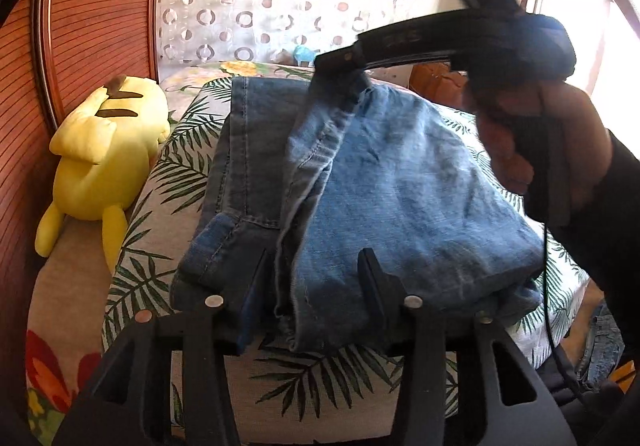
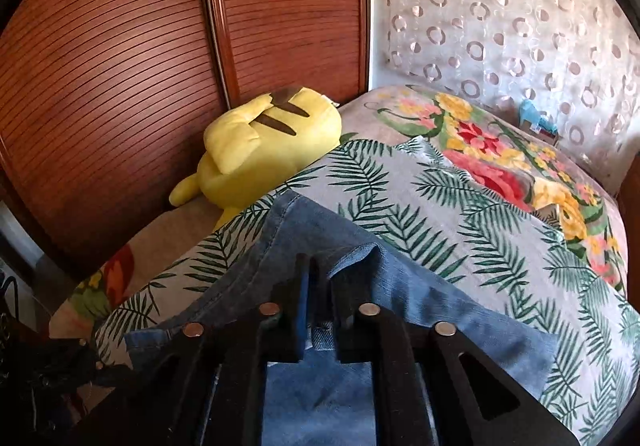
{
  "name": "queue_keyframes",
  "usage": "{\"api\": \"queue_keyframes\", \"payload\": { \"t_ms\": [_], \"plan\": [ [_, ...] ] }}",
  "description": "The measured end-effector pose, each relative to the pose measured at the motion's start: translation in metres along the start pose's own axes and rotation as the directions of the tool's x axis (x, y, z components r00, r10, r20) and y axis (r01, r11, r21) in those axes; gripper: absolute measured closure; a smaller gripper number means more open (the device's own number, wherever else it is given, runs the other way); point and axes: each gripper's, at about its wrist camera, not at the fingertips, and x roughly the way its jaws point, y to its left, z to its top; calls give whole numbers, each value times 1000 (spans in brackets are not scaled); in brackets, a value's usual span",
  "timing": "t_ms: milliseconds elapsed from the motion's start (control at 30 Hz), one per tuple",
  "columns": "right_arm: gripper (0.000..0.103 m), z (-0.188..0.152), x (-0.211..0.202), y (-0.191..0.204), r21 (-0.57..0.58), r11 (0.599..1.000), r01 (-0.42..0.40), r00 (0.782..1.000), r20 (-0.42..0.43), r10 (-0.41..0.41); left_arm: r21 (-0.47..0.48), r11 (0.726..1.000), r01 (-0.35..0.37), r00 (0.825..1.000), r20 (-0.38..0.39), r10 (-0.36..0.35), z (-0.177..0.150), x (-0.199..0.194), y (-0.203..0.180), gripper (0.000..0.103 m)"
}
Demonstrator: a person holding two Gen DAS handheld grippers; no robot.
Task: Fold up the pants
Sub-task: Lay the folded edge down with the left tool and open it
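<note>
Left wrist view is showing the largest item first: the bed with the palm-leaf printed cover [image 1: 192, 182], which is carrying the folded blue denim pants [image 1: 400, 182] at its centre. A yellow plush toy with brown stripes [image 1: 100, 150] is lying beside the bed cover, against the reddish slatted wooden doors [image 1: 92, 18], well apart from the pants.

The left gripper [image 1: 312, 278] is standing with its jaws spread, straddling the near edge of the denim stack; the pads are not pressing the cloth. The right gripper [image 1: 352, 80], held by a hand [image 1: 560, 150], is reaching over the far hem. Right wrist view is showing its jaws set close on either side of a raised ridge of denim [image 2: 360, 258]; whether they are pinching it cannot be told.

Risks, as judged from here:
- The upper layer is lying skewed over the darker lower layer, so any pull at the far hem may be dragging it further out of line.
- If the hem is still caught in the right gripper when it lifts, the fold may be reopening.
</note>
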Motion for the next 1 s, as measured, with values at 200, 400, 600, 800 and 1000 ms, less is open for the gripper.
{"api": "queue_keyframes", "payload": {
  "t_ms": [200,400,600,800,1000],
  "plan": [
    [54,-14,-23,-10,7,1000,-9,999,41,8,-11,1000,-20,1000,8,21,1,0,2,57],
    [54,-47,-49,-23,8,1000,27,998,54,-28,-8,1000,-25,999,22,25,2,-6,4,57],
    [54,-98,-62,-41,39,994,99,995,10,-99,-16,999,-31,999,34,32,4,-11,4,57],
    [54,-141,-72,-57,123,984,132,991,-22,-130,-19,1000,-24,999,32,25,8,-9,5,49],
    [54,-162,-79,-58,167,977,134,991,-26,-132,-14,1000,-4,999,50,5,14,-13,-1,18]
  ]
}}
